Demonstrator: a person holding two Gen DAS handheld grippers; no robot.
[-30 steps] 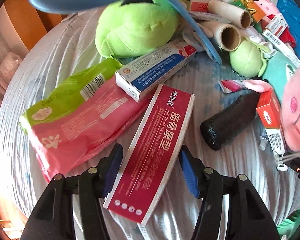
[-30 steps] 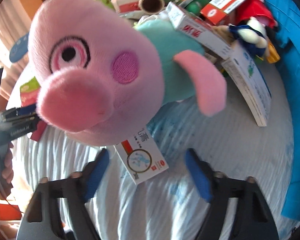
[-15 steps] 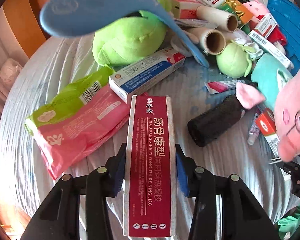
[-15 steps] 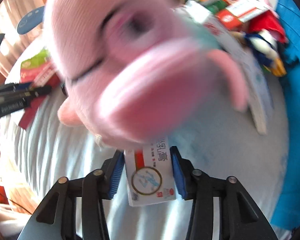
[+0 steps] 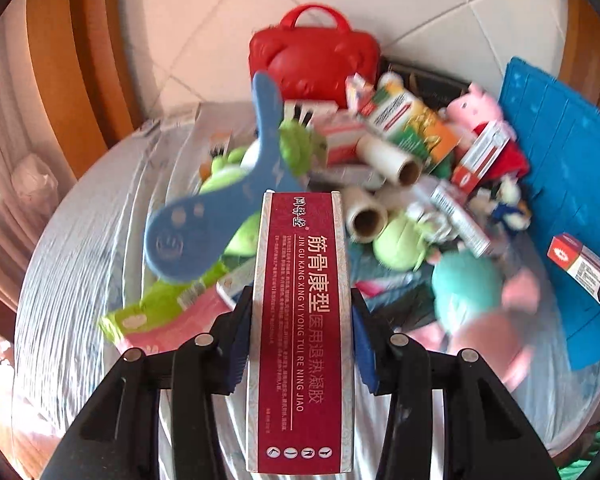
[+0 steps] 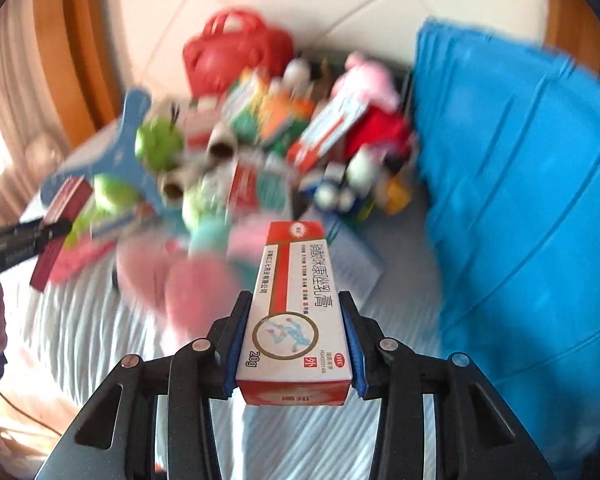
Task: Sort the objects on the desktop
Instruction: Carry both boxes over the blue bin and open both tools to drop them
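My left gripper (image 5: pixel 300 306) is shut on a long dark-red box (image 5: pixel 300 320) with Chinese lettering, held lengthwise above the cluttered table. The blue pads press on both long sides. In the right wrist view my right gripper (image 6: pixel 295 312) has a white and red ointment box (image 6: pixel 296 280) between its pads, which press on its sides while the jaws are still closing. That box also shows at the right edge of the left wrist view (image 5: pixel 580 260). The left gripper (image 6: pixel 20 240) with its red box (image 6: pixel 60 216) appears at the left of the blurred right wrist view.
A round table with a striped cloth (image 5: pixel 80 260) carries a heap: a red handbag (image 5: pixel 314 60), a blue paddle (image 5: pixel 204 220), paper rolls (image 5: pixel 392 164), green plush toys (image 5: pixel 400 240), pink pig plushes (image 5: pixel 480 320) and several cartons. A blue panel (image 5: pixel 560 152) stands at the right.
Both grippers closed on their boxes and lifted them off the table. The left red box was turned in line with the fingers. The big pig plush dropped away from the right gripper.
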